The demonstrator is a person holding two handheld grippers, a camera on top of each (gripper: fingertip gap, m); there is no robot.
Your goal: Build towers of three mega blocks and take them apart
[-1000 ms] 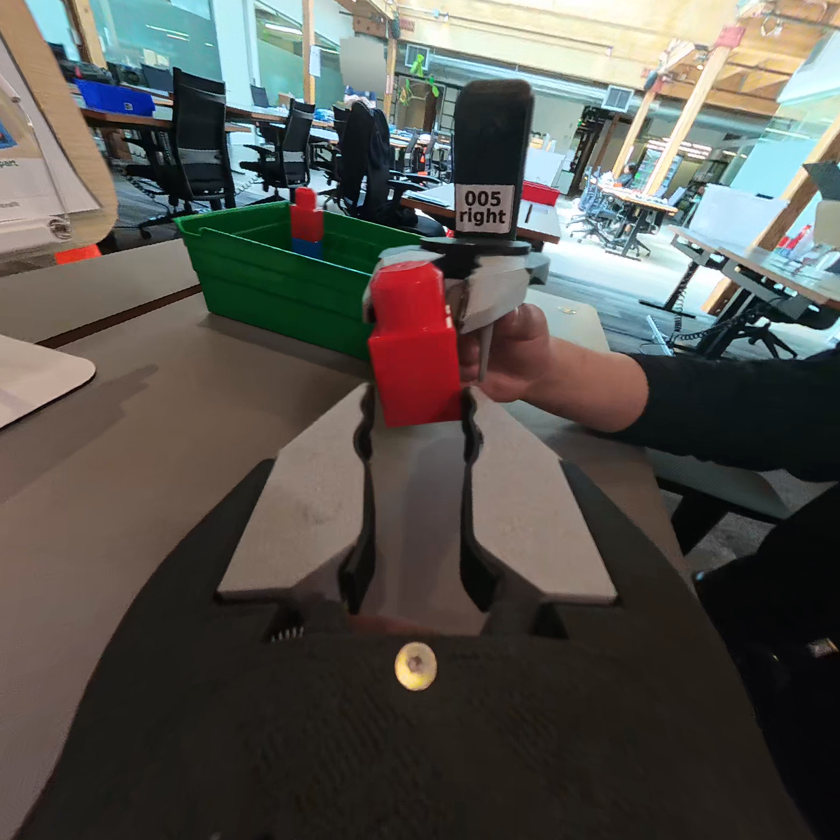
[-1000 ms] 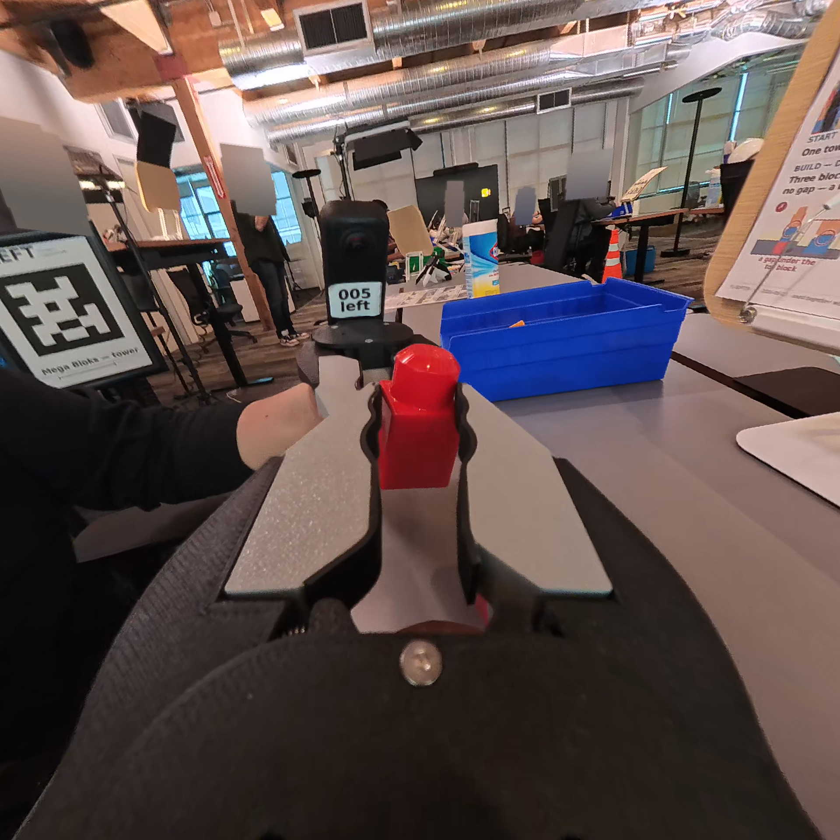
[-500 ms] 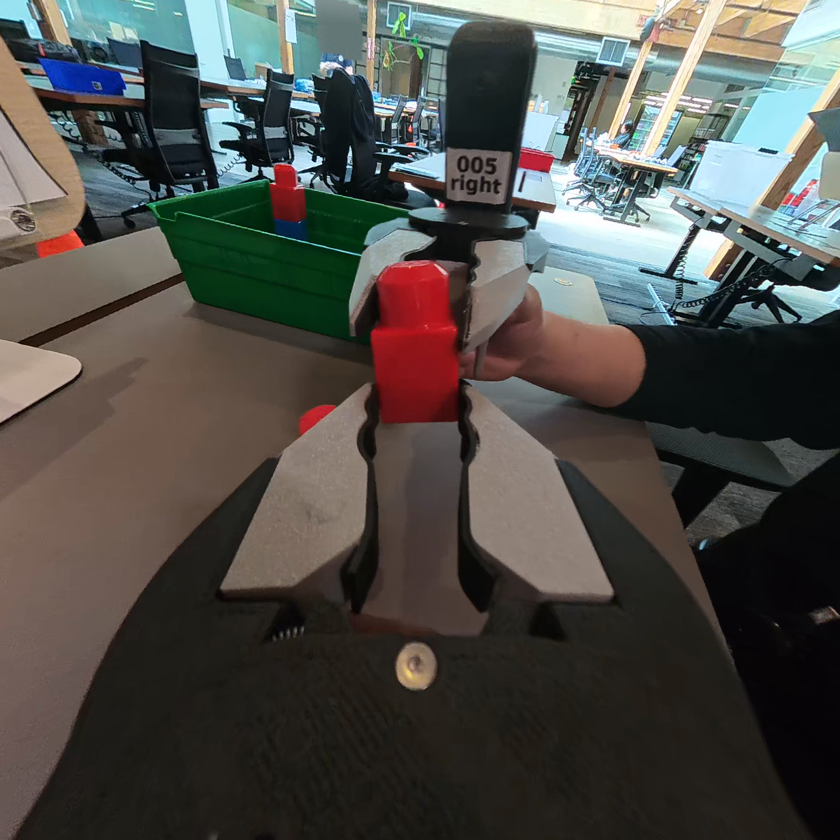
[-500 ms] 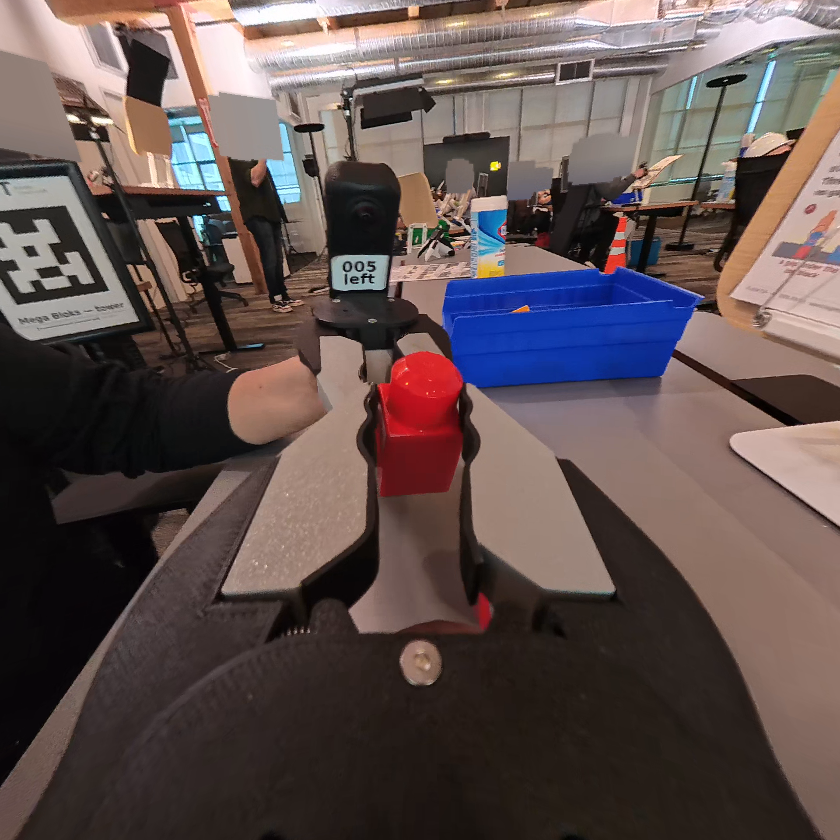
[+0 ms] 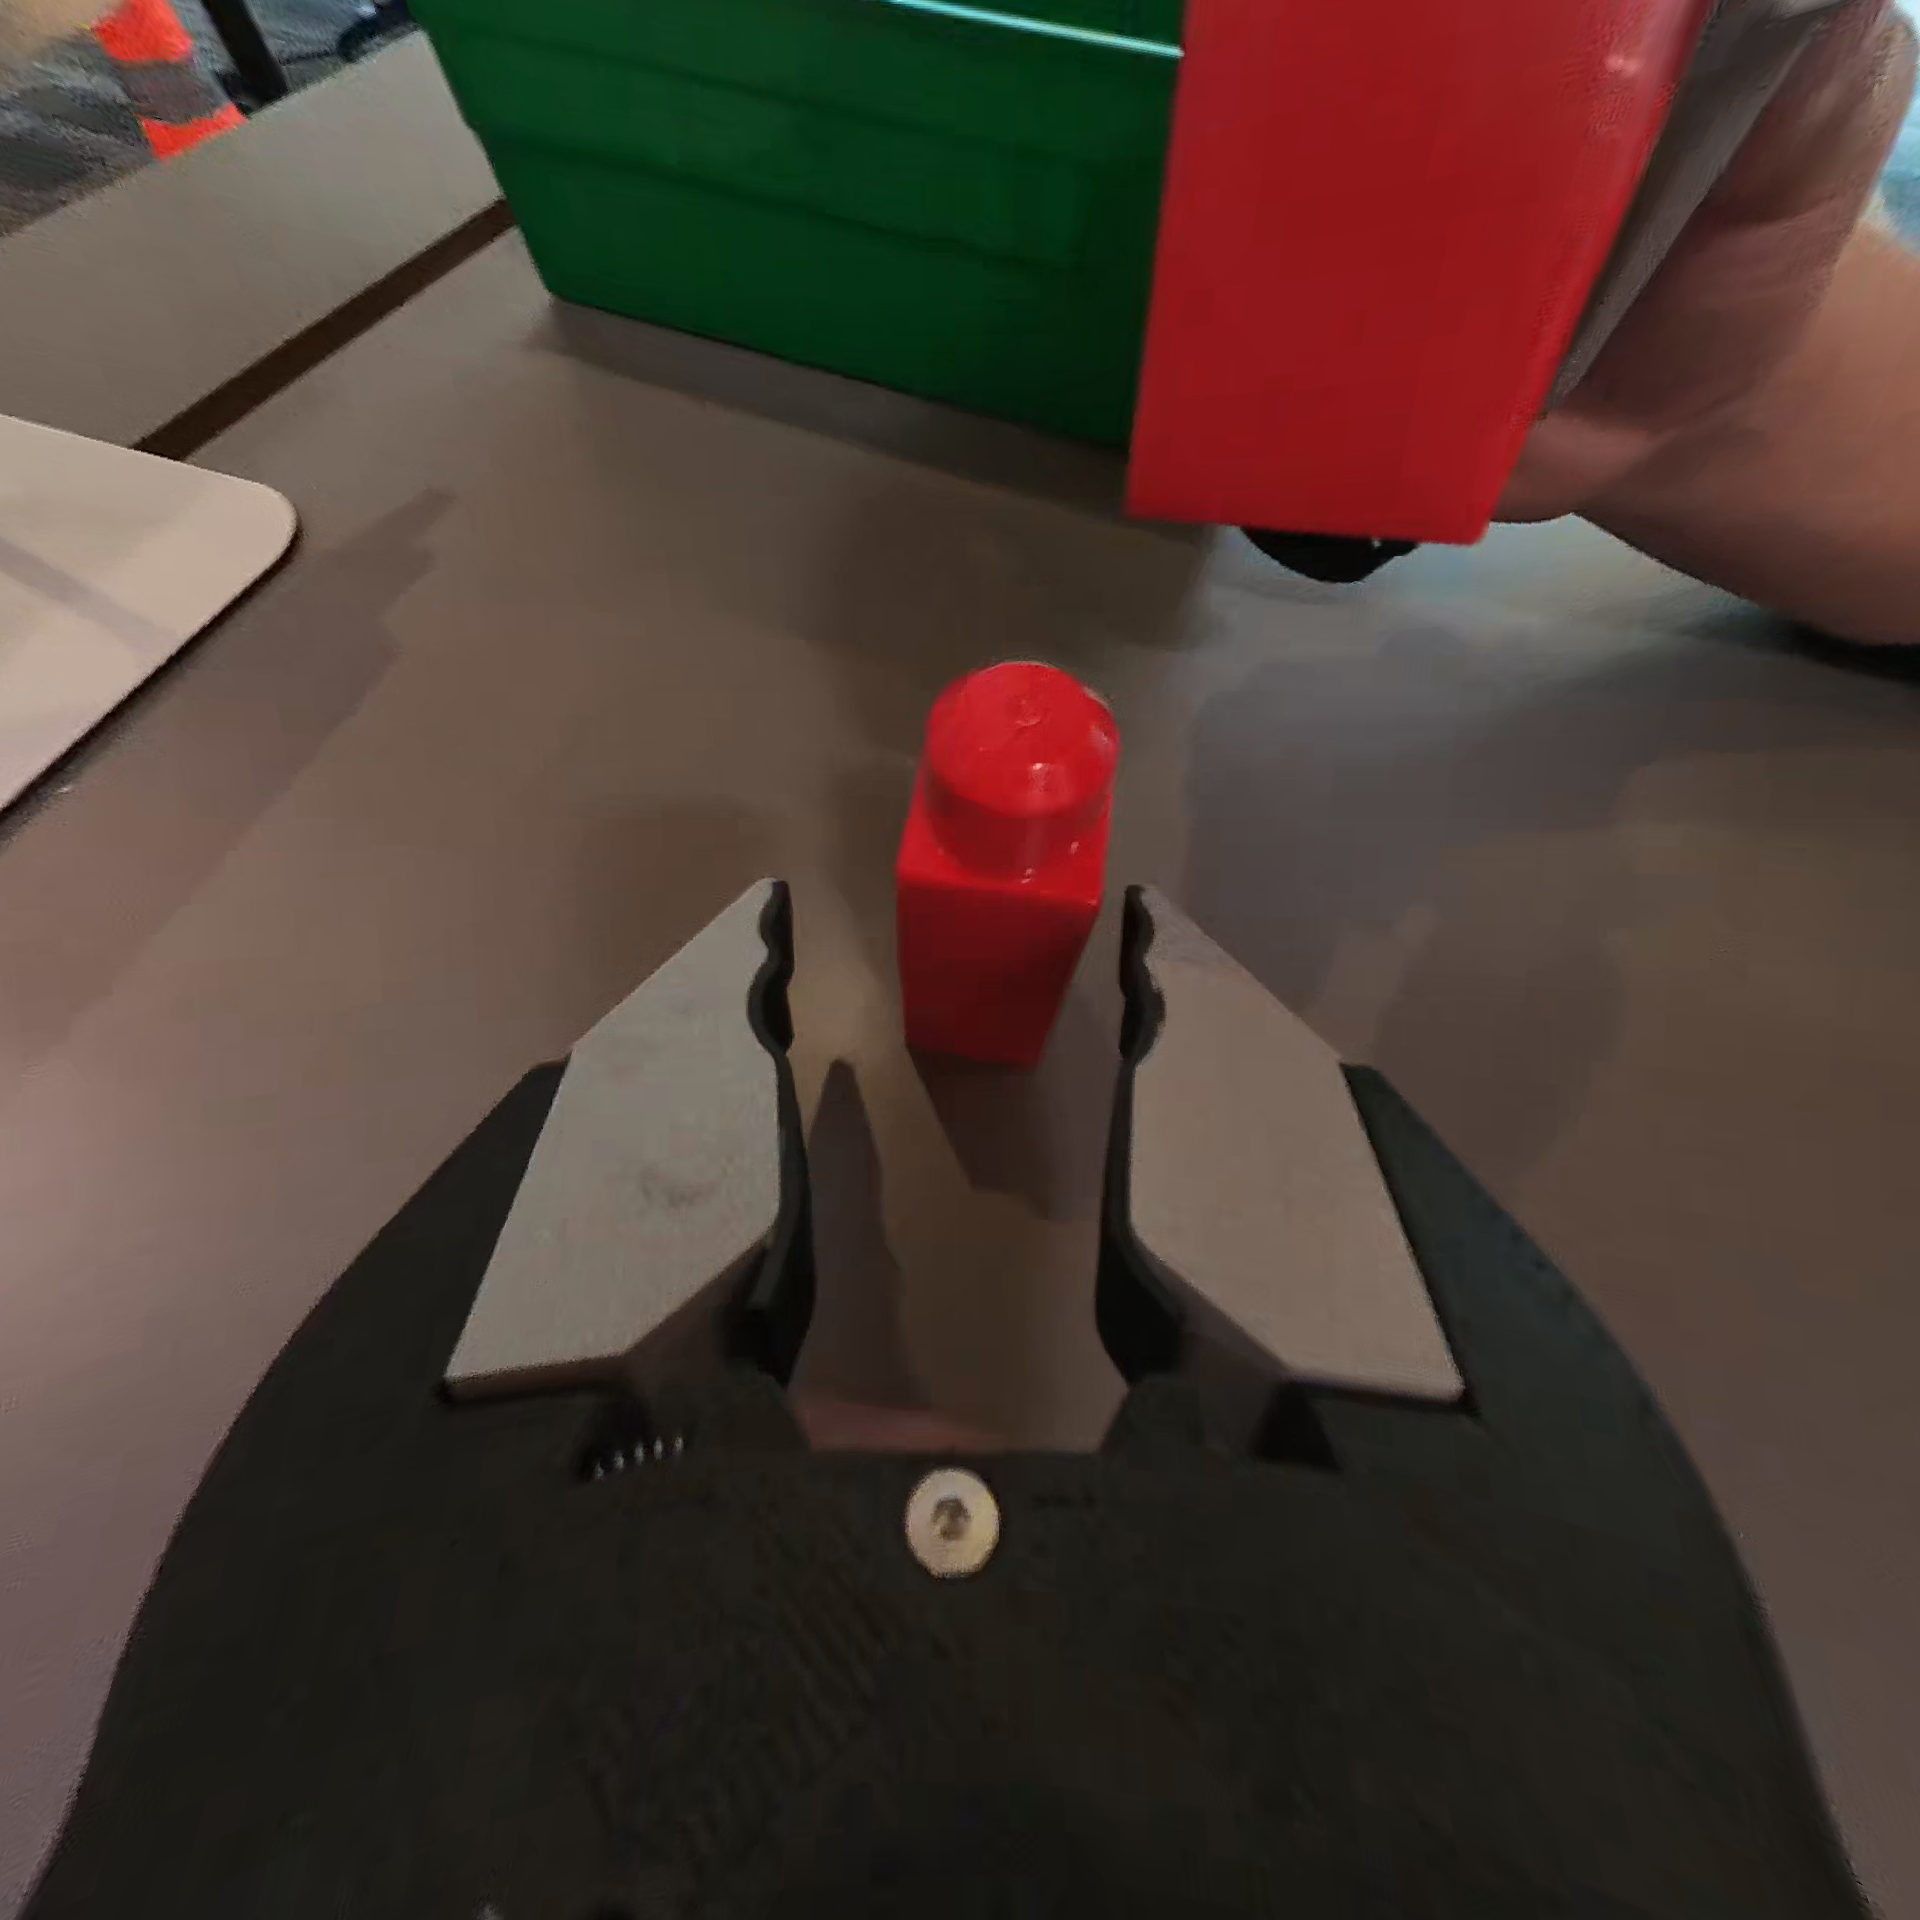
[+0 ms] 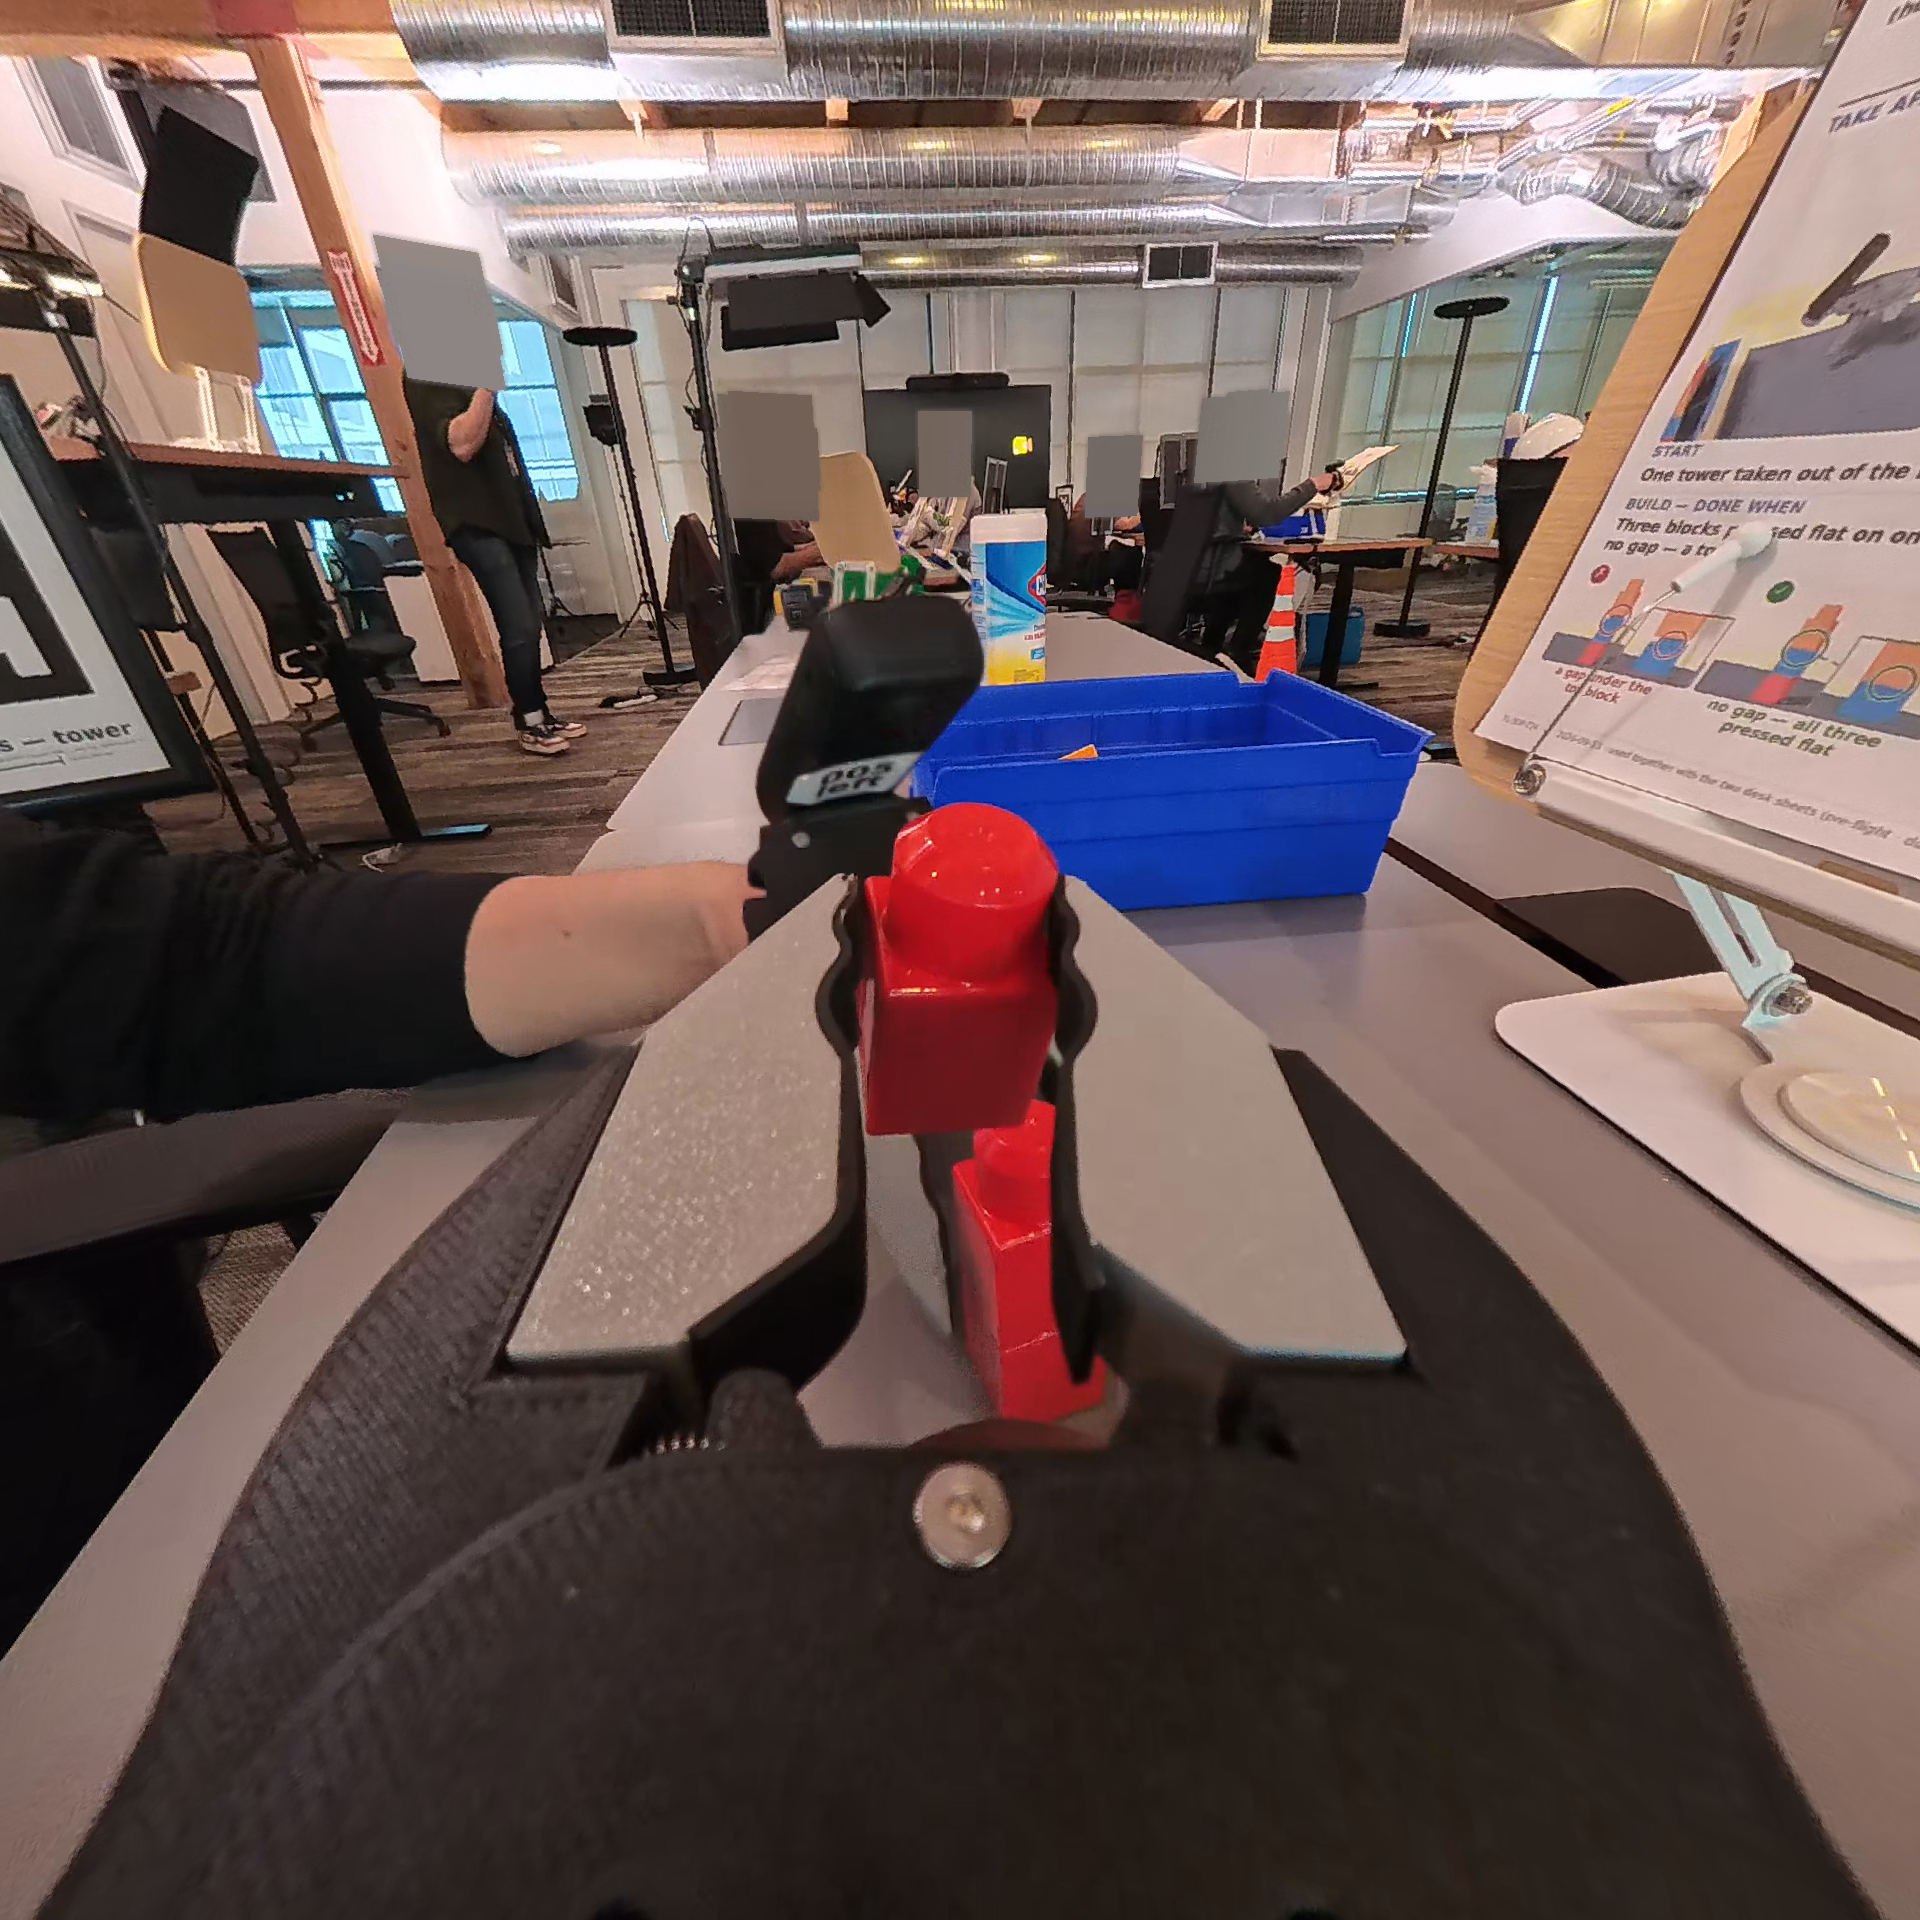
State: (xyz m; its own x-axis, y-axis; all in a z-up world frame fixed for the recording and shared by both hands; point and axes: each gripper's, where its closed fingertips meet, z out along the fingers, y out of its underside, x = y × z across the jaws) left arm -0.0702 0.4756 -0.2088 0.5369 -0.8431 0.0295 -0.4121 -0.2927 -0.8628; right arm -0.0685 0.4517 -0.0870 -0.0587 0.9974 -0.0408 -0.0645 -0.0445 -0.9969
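Right hand-held gripper [image 6: 961, 997] clamps my red block [image 6: 956, 997], left hand-held gripper [image 5: 956, 977] gapes around the standing red block [image 5: 997, 935] at 12 o'clock on the surface [image 5: 520, 831]; I'd centre over its stud, press straight down.

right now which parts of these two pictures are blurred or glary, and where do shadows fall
Left wrist view: motion-smeared throughout; the standing red block has soft edges and throws a shadow toward the camera, between the open left tool fingers; the near red block is oversized and cropped. Right wrist view: sharper, with glare spots on the held block's stud and wide-angle bending at the edges.
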